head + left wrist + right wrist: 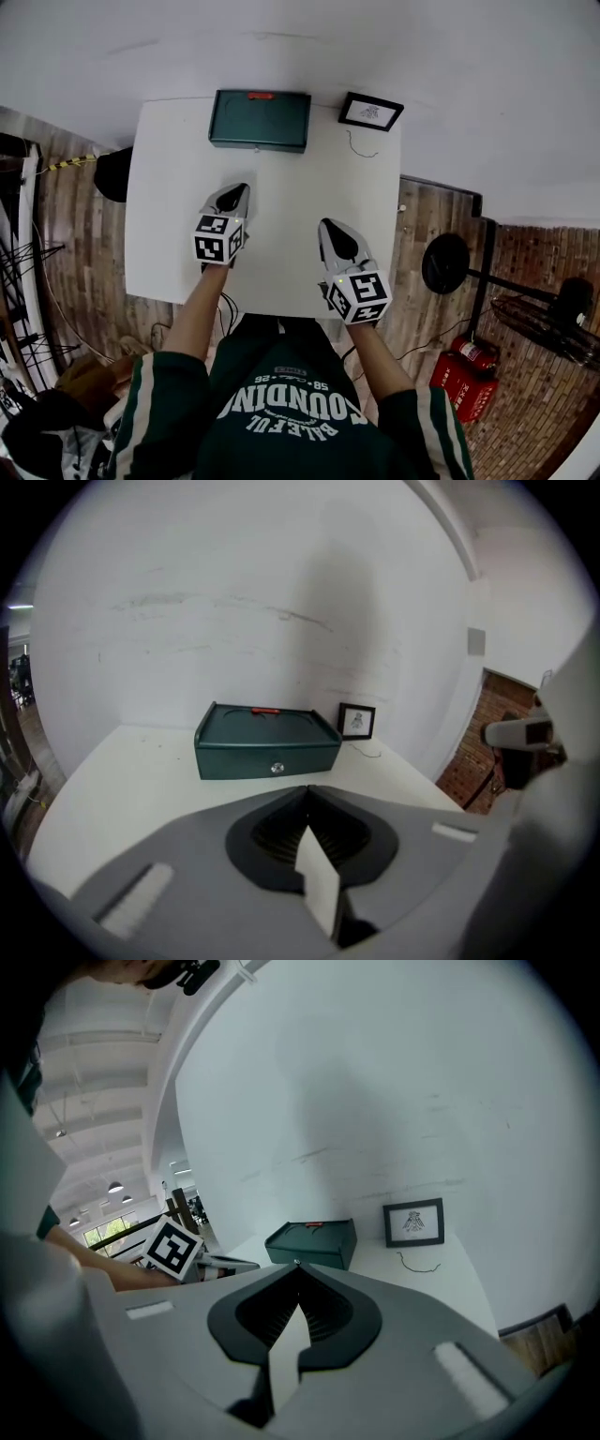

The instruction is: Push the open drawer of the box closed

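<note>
Nearest, left tongs (238, 190) and right tongs (327, 228), both pinched shut on nothing, over a white table (169, 206). Well ahead of both tips, against the wall: dark green box (260, 120), drawer (269, 761) level with its front, small silver knob (277, 768) mid-face, red tab (260, 95) on top. Just right of it, a framed picture (371, 112).

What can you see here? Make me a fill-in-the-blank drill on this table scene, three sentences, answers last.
1. The green box stands at the far edge of the white ____.
2. Beside the box, on its right in the head view, stands a framed ____.
3. The left gripper and the right gripper both have their jaws ____, with nothing between them.
Missing words: table; picture; shut.
</note>
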A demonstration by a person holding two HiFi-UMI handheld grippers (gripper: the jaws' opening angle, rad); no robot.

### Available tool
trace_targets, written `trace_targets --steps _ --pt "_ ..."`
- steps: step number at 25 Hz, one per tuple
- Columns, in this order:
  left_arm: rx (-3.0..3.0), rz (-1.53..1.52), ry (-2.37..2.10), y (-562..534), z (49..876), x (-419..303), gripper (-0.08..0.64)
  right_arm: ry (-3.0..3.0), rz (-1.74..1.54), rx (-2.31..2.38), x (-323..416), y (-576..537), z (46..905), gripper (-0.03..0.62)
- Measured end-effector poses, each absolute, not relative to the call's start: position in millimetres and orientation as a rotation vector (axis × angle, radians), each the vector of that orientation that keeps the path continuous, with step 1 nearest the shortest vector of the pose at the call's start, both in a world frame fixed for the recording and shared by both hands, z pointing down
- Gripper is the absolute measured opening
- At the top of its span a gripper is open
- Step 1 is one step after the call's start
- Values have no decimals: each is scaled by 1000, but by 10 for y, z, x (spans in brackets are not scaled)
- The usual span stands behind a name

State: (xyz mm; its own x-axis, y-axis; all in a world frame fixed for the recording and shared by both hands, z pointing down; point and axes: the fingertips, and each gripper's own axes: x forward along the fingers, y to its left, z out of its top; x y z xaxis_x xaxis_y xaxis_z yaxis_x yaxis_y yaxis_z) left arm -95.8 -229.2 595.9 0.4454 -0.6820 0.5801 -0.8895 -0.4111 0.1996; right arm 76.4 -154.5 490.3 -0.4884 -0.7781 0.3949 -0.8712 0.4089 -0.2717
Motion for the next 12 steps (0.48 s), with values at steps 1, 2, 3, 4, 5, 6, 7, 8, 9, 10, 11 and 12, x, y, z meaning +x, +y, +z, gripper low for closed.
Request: trace_targets --steps 1,2,3,4,5,6,7,8,9,10,11,12 --pt "2225 563 -1311 -2208 5891 -953 52 -2465 650 1458 762 -1534 4845 -2" --pt "2232 554 -1307 -2128 5821 -951 51 -2474 638 1455 760 -1527 4788 -2" --pt "2240 545 -1306 -2056 5747 -950 52 -2483 626 1454 761 -1528 4731 -2" --pt "2250 535 -1308 -2000 5670 -952 52 -2492 611 1453 764 -1540 4673 -2" --pt "2260 523 -1315 -1958 5586 -956 52 -2503 595 1454 767 -1561 4610 -2" --pt "2272 509 -1325 -1924 5494 -964 52 -2514 577 1454 767 -1583 4544 -2" --pt "2285 488 -1339 -1887 5394 -977 52 -2525 559 1452 760 -1592 4479 -2" --pt "2302 459 -1355 -1839 5280 -993 52 -2536 543 1448 744 -1586 4417 -2" --pt "2324 422 -1372 -1783 5150 -1013 52 -2547 529 1441 717 -1566 4359 -2" --pt "2350 386 -1389 -1727 5011 -1033 51 -2560 514 1431 685 -1542 4303 -2" --pt "2374 360 -1407 -1679 4872 -1048 51 -2575 497 1421 654 -1525 4245 -2" --pt "2397 344 -1424 -1646 4739 -1052 51 -2589 475 1410 632 -1520 4183 -2"
